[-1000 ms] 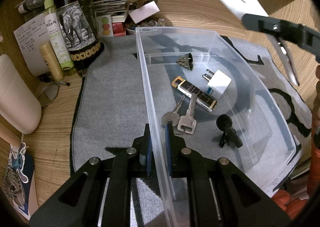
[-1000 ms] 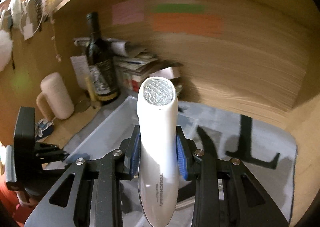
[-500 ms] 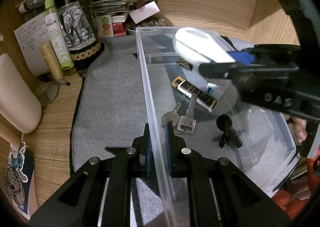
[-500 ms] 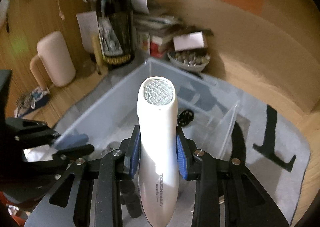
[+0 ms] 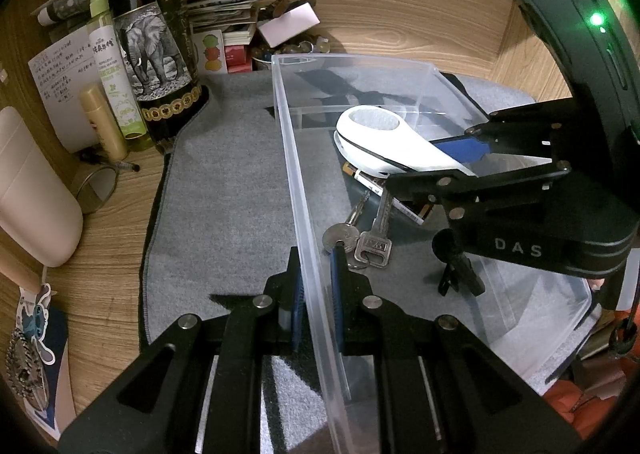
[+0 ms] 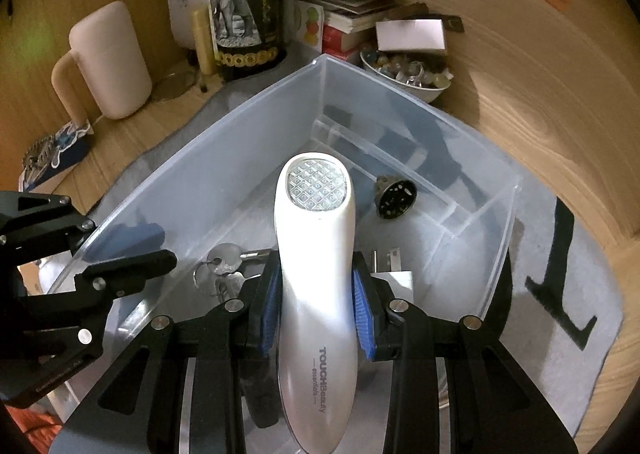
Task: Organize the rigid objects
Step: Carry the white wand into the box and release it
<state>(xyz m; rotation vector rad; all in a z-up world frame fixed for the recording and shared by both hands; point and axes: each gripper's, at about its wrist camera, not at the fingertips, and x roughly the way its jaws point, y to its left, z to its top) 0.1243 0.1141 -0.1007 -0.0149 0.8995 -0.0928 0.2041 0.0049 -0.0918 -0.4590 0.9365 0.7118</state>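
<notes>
1. Gripping the white beauty device (image 6: 316, 274) at mid-body, the right claw (image 6: 316, 306) holds it above the clear bin (image 5: 288, 158), long axis pointing forward and down toward the far corner.
2. Left claw (image 5: 316, 294) is clamped on the bin's near wall.
3. Counted inside: two keys (image 5: 360, 238), one white plug adapter (image 6: 392, 274), one round dark part (image 6: 394, 196), one black clip (image 5: 456, 266).
4. Judgement: lowering lands on the keys unless shifted.
</notes>
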